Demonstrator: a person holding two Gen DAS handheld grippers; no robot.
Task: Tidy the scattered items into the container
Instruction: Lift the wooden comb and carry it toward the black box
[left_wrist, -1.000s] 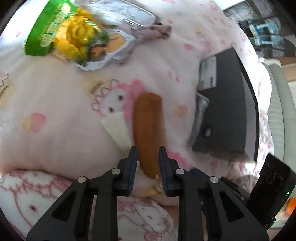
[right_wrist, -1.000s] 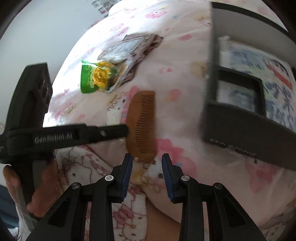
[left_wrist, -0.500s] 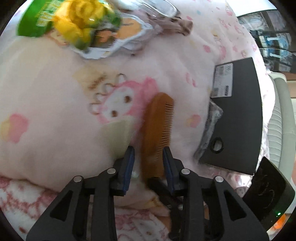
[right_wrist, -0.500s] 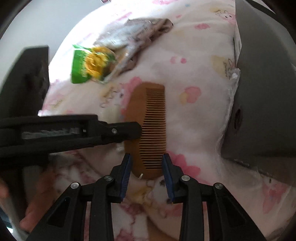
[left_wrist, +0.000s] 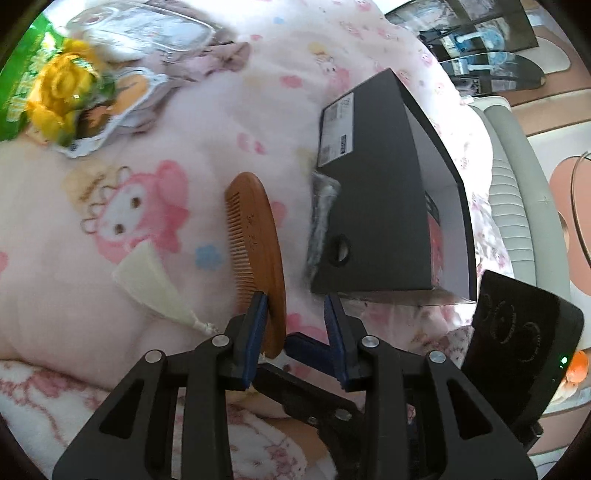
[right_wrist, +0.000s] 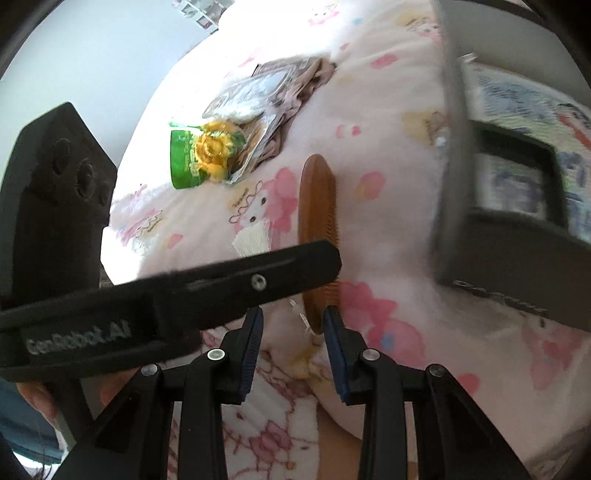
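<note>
Left wrist view: the wooden comb (left_wrist: 255, 254) is seen lying flat on the pink blanket (left_wrist: 110, 122), its long axis running straight away from the left gripper (left_wrist: 295, 317). The near end of the comb is reached by the left pad; the right pad stands clear of it, so the comb is not clamped. The left jaws have just been opening, with the comb's near end between them, off to one side.

From the right wrist, the comb (right_wrist: 319, 206) is seen directly ahead of the right gripper (right_wrist: 293, 325), again lengthwise, its near end just between the parted jaws; contact there probably is absent, though the left tool's body (right_wrist: 207, 284) crosses the view and hides part of it. Both tools are equally near, at the same end.

The black box (left_wrist: 391, 206) is set beside the comb, off to its right, open side up. A carry sideways to the right is called for, and the right gripper appears better placed for it.
</note>
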